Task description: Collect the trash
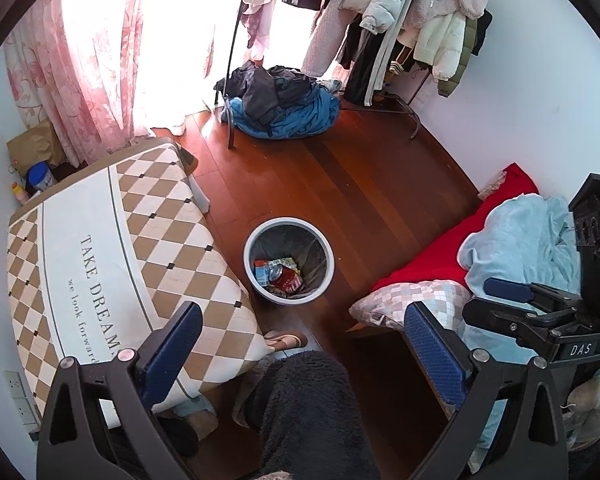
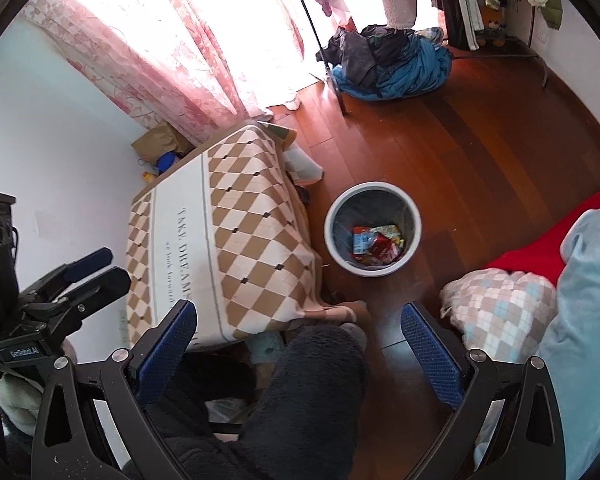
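A grey waste bin stands on the wooden floor beside a low table. Colourful wrappers and packets lie in its bottom. My left gripper hovers open above and short of the bin, with nothing between its blue pads. My right gripper is also open and holds nothing, at about the same height. Each shows in the other's view: the right gripper at the right edge, the left gripper at the left edge. A person's leg in dark fuzzy fabric fills the space below both.
The table carries a brown-and-white diamond cloth, left of the bin. A bed with a red blanket, a pale blue quilt and a checked pillow lies right. A clothes pile and a hanging rack stand beyond.
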Demonstrator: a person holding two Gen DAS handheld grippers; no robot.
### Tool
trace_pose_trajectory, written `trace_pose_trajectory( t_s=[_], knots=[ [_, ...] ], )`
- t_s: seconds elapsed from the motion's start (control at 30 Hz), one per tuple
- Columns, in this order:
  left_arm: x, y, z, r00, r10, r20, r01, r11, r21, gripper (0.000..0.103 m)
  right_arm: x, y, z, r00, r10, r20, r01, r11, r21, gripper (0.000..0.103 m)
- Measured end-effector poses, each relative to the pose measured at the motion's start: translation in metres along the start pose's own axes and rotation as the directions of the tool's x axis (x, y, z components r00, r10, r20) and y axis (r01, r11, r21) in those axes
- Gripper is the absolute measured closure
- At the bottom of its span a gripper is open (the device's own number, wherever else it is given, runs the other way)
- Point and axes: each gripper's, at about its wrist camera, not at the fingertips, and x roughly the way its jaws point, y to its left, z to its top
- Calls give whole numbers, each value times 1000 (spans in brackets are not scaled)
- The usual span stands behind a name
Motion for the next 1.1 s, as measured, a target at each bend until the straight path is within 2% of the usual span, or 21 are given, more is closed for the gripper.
trace_pose_trajectory(
  t_s=[0.27, 1.1],
  knots=[
    [2, 3, -2, 1000, 15, 6, -15, 1000, 1, 0, -5, 1, 2, 999, -44, 21, 45, 999, -22, 0],
    [3, 2, -5, 1000, 12, 5, -12, 1000, -7, 0, -4, 4, 3, 999, -39, 11, 40, 999, -34, 0]
  ],
)
